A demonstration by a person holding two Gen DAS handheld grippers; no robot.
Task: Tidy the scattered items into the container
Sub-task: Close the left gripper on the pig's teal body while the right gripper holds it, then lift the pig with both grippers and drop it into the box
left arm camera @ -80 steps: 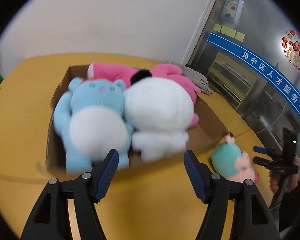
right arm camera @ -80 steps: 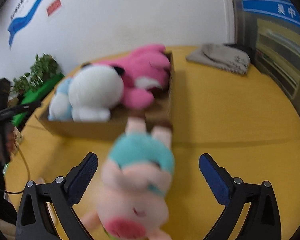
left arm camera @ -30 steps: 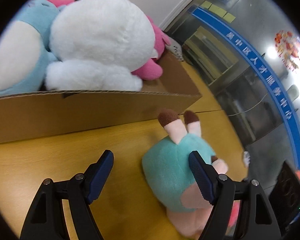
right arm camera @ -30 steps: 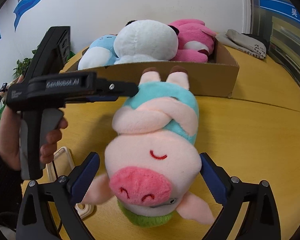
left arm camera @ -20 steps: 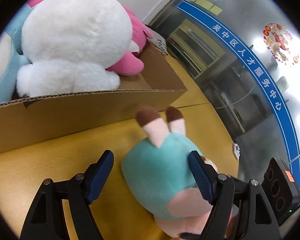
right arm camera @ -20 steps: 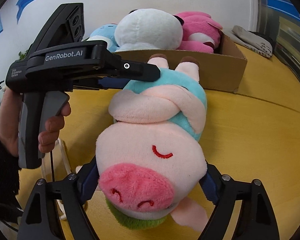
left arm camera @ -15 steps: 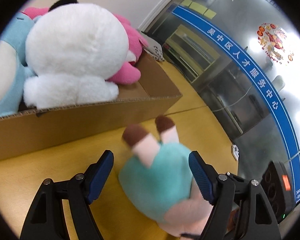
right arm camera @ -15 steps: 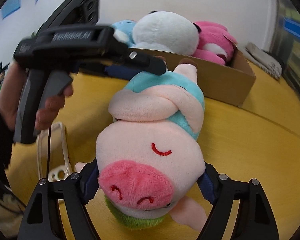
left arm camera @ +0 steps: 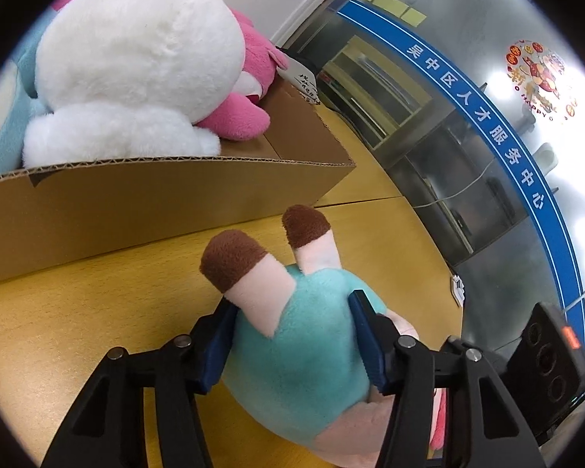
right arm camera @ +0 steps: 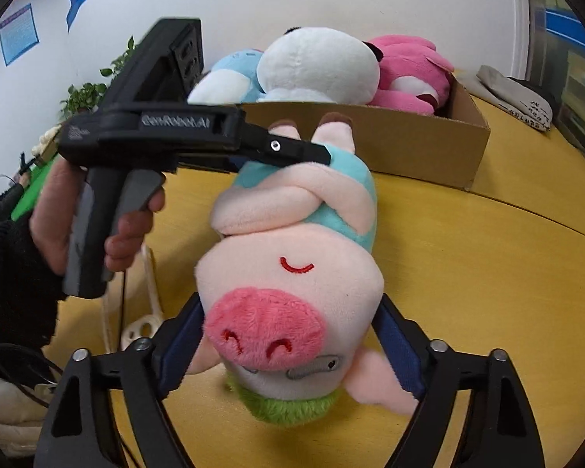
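Note:
A plush pig (right arm camera: 288, 273) in a teal outfit lies on the yellow table, head toward the right wrist camera. My right gripper (right arm camera: 292, 347) is shut on its head, a blue pad pressed in at each side. My left gripper (left arm camera: 292, 339) is shut on the pig's teal body (left arm camera: 312, 351), whose brown-tipped legs point at the cardboard box (left arm camera: 136, 202). In the right wrist view the left gripper (right arm camera: 199, 136), held by a hand, reaches in from the left. The box (right arm camera: 409, 136) holds a white plush (left arm camera: 136, 62), a pink plush (right arm camera: 409, 74) and a blue plush (right arm camera: 226, 78).
A grey folded cloth (right arm camera: 514, 97) lies on the table behind the box on the right. A white cord and plug (right arm camera: 140, 323) sit at the table's left edge, with green plants (right arm camera: 85, 93) beyond. Glass cabinets (left arm camera: 448, 156) stand past the table's far edge.
Both grippers have closed on the pig: the left pads now squeeze its teal body, the right pads its head. The pig has risen slightly and sits nearer the box.

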